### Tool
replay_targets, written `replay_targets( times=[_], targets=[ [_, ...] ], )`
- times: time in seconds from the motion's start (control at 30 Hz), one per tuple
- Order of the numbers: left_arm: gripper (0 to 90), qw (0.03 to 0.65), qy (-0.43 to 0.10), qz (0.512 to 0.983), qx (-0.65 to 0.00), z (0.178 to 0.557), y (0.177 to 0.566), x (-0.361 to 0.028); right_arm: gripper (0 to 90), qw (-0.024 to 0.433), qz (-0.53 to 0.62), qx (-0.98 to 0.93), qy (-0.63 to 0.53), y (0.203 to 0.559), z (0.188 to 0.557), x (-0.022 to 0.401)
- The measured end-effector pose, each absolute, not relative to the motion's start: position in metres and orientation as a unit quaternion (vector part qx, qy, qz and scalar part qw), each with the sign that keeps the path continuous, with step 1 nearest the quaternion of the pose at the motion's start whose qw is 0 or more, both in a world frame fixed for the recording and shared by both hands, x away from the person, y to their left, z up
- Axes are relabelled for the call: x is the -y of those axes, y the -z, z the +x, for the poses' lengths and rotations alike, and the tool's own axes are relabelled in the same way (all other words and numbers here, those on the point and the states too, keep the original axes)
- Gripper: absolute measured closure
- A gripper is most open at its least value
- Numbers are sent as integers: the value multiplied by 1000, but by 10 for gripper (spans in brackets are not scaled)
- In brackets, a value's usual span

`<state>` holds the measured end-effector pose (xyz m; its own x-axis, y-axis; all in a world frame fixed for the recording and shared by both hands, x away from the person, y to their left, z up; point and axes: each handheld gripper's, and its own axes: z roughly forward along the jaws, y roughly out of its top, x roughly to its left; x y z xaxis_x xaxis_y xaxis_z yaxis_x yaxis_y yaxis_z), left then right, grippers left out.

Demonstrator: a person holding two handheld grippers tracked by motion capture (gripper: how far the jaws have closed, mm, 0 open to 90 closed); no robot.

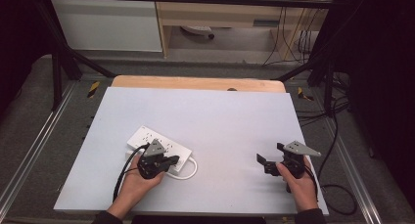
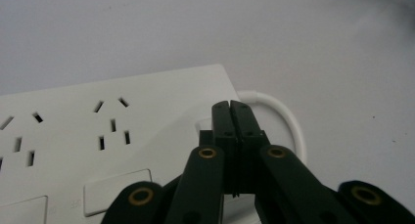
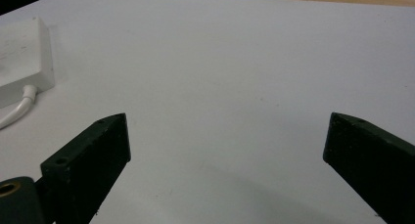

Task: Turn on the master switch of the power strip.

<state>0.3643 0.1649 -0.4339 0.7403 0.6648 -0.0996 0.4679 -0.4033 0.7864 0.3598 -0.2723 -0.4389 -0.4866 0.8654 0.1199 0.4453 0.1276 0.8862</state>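
Your left hand-held gripper [image 1: 169, 161] sits over the near right end of the white power strip [image 1: 147, 138], jaws pressed fully together with nothing between them, tips just above the white cable [image 2: 288, 119] that loops out of that end. Closed like this it looks set to press or nudge, not to grasp. The strip lies flat at the left of the white surface [image 1: 220, 121]. Your right hand-held gripper [image 1: 269, 160] waits well apart, jaws spread wide and empty.

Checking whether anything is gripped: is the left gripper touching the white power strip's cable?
Cannot tell. In the left gripper view the left gripper has its jaws shut together above the power strip, with the cable looping past behind; no view shows contact or gap plainly.
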Motion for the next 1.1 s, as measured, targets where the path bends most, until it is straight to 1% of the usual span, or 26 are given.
replay_targets(
  times=[0.43,0.73,1.1],
  targets=[
    [900,425,-118,832,-337,366,436,-158,44,222,458,-715,-479,438,359,273],
    [900,428,-104,830,-343,367,437,-161,43,219,459,-716,-478,438,359,273],
    [900,427,-103,829,-345,367,437,-162,42,219,459,-716,-479,439,359,273]
  ],
)
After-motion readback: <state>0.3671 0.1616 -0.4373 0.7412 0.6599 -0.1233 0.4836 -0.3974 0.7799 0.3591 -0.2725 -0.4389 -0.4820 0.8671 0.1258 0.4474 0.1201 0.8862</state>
